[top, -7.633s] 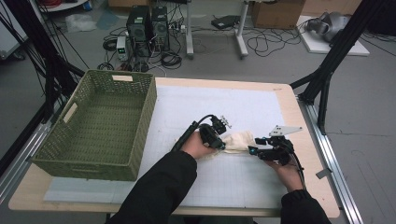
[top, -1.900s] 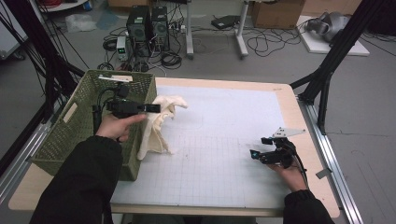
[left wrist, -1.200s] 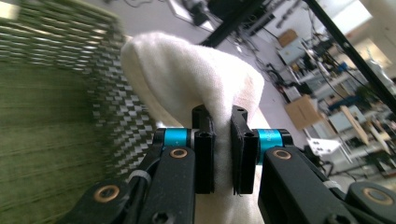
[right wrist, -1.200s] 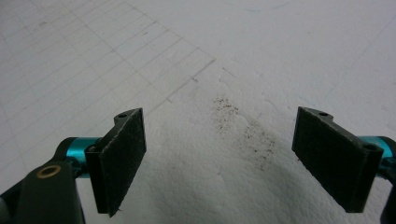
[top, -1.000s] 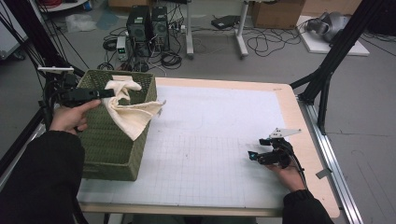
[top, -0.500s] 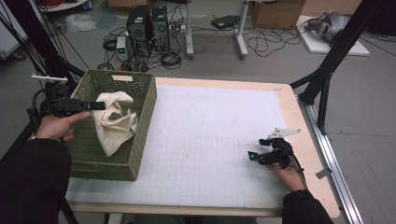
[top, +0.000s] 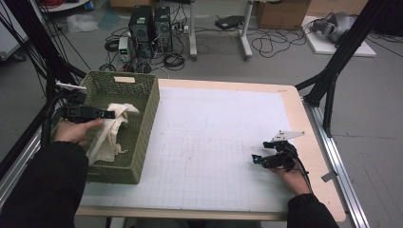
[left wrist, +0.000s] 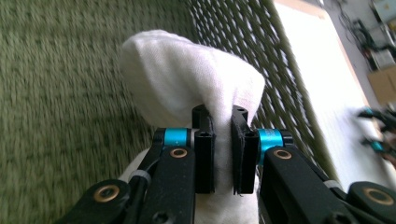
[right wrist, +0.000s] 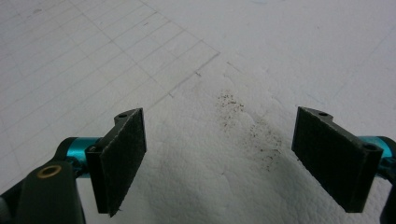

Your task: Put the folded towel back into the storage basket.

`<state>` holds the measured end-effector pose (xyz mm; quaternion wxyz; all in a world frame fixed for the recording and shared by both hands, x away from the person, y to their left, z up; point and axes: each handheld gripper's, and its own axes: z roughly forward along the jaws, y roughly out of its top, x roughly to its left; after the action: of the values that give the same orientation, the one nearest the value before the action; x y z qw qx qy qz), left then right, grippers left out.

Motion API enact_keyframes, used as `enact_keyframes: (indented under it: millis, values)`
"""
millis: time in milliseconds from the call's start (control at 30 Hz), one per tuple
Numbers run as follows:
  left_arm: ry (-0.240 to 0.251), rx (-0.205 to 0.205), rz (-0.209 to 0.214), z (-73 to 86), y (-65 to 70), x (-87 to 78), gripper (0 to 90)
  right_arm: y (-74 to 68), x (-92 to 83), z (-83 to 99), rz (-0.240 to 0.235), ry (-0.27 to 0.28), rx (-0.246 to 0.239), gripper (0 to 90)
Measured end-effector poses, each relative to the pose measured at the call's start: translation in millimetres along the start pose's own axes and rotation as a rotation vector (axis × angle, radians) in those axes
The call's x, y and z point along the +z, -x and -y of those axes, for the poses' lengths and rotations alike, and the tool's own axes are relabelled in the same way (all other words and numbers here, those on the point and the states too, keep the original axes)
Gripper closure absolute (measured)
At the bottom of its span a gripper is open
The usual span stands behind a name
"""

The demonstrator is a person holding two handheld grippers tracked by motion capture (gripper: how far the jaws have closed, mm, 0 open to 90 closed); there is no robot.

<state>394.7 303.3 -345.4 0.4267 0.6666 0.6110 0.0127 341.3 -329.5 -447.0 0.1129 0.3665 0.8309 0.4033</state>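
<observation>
A cream cloth (top: 110, 130) hangs inside the green woven basket (top: 142, 142) at the table's left edge, its lower end lying on the basket floor. My left gripper (top: 108, 114) is shut on the cloth's top fold. In the left gripper view the cloth (left wrist: 187, 79) bulges above the two black pads (left wrist: 204, 154), which pinch it tightly over the basket weave (left wrist: 60, 93). My right gripper (top: 256, 160) rests low over the white grid mat (top: 214, 142) at the right, open and holding nothing. Its pads (right wrist: 119, 154) stand wide apart above the mat (right wrist: 210, 154).
Dark specks (right wrist: 252, 126) dot the mat between the right jaws. The wooden table rim (top: 309, 128) runs along the right side, with a black frame leg (top: 332, 80) behind it. Computers and cables (top: 152, 28) lie on the floor beyond the table.
My left hand has carried the cloth from beside the basket to over it and lowered it inside. The cloth now sags onto the basket floor. The right gripper has stayed put.
</observation>
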Motion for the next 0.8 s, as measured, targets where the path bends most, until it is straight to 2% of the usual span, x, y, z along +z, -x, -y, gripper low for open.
enact_keyframes:
  millis: [133,300,567,667,733,800]
  values:
    - [0.054,0.003,-0.067,1.9,0.0,13.0,81.8,0.2,0.0,0.1,-0.002,0.000,0.001,17.0]
    - [0.055,0.014,-0.129,5.0,-0.3,25.6,81.7,-0.2,0.3,0.0,-0.002,-0.007,0.000,17.1]
    - [-0.077,0.030,-0.244,10.7,-5.0,35.7,81.6,-0.5,0.7,-0.1,0.001,-0.008,-0.001,17.2]
    - [-0.105,0.029,-0.251,12.4,-5.4,38.4,81.6,-0.4,1.0,-0.1,0.001,-0.006,-0.007,17.2]
    - [-0.132,0.039,-0.272,13.2,-5.2,40.7,81.5,-0.5,1.0,-0.2,0.002,-0.006,-0.007,17.2]
    - [-0.145,0.038,-0.271,14.0,-6.3,42.1,81.5,-0.8,1.0,-0.2,-0.001,-0.008,-0.005,17.2]
